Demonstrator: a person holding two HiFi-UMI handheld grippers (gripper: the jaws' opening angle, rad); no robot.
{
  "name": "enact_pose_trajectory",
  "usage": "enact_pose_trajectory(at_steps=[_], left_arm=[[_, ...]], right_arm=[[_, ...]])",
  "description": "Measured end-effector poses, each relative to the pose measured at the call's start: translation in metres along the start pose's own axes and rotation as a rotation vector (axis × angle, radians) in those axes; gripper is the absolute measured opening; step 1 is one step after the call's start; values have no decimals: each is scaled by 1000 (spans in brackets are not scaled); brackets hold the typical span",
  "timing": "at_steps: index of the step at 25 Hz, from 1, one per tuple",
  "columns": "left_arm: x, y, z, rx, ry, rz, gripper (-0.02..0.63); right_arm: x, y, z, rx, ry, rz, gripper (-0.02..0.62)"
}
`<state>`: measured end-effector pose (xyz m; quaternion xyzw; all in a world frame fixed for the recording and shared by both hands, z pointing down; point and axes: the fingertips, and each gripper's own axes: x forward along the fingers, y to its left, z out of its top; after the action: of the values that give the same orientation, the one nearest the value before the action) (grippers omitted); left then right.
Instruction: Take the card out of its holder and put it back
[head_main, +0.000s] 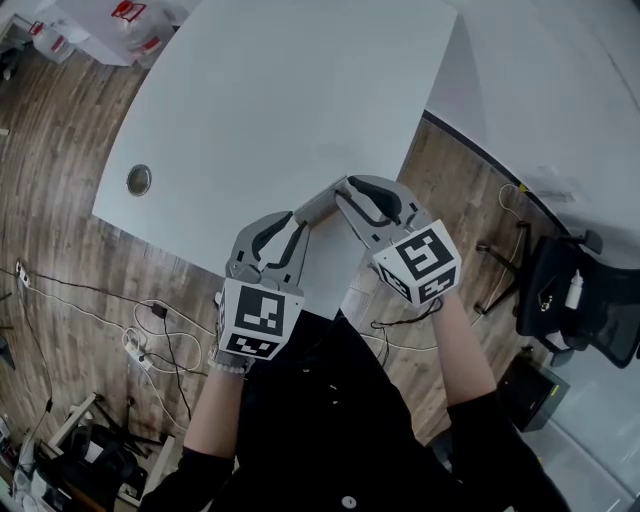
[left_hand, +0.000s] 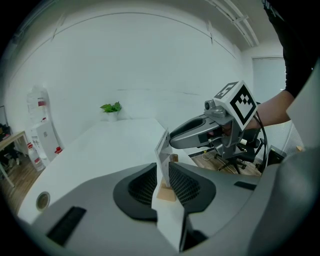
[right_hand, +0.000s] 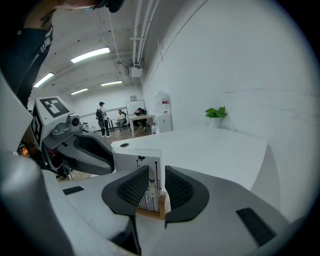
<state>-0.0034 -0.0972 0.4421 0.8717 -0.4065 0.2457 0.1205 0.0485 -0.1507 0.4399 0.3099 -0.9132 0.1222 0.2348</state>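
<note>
**Step in hand.** Judged to be the start of extraction. The card (right_hand: 136, 161) is seen seated upright in its wooden holder (right_hand: 150, 214), which rests on the white tabletop (head_main: 280, 90) near the edge closest to the person. Removal is not yet done.

**Left hand-held gripper** (left_hand: 160, 169). In the head view it lies at 7 o'clock of the card and is pointed toward 1 o'clock. In the left gripper view the card is met edge-on and runs between the two pads. The pads are drawn in against its faces with no gap visible, so the gripper is taken as clamped on the card, above the holder.

**Right hand-held gripper** (right_hand: 157, 172). In the head view it lies at 3 o'clock and is pointed toward 9 o'clock. In the right gripper view the printed face of the card is seen broadside. Its right edge and the end of the holder lie in the narrow gap between the jaws. Whether the pads press on either cannot be settled from that view.

**Next move, as judged.**
- The holder is to be kept down on the tabletop.
- The card is to be drawn straight along the slot, toward 12 o'clock in the left gripper view, without twist.
- A firm hold on the holder should be confirmed first; otherwise the holder is likely to be lifted with the card.
</note>
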Motion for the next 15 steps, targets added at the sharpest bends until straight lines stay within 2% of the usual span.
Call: enact_pose_trajectory(at_steps=[5,10,15], left_arm=[[3,0,-9,-8,17,10,50],[5,1,-8,-18,18,11,37],[5,2,5,15,-3,-2,35]], right_arm=[[2,3,-1,14,-6,22,111],[0,0,-1,4,-3,9,99],[-3,-1,-3,4,-4,-8,87]])
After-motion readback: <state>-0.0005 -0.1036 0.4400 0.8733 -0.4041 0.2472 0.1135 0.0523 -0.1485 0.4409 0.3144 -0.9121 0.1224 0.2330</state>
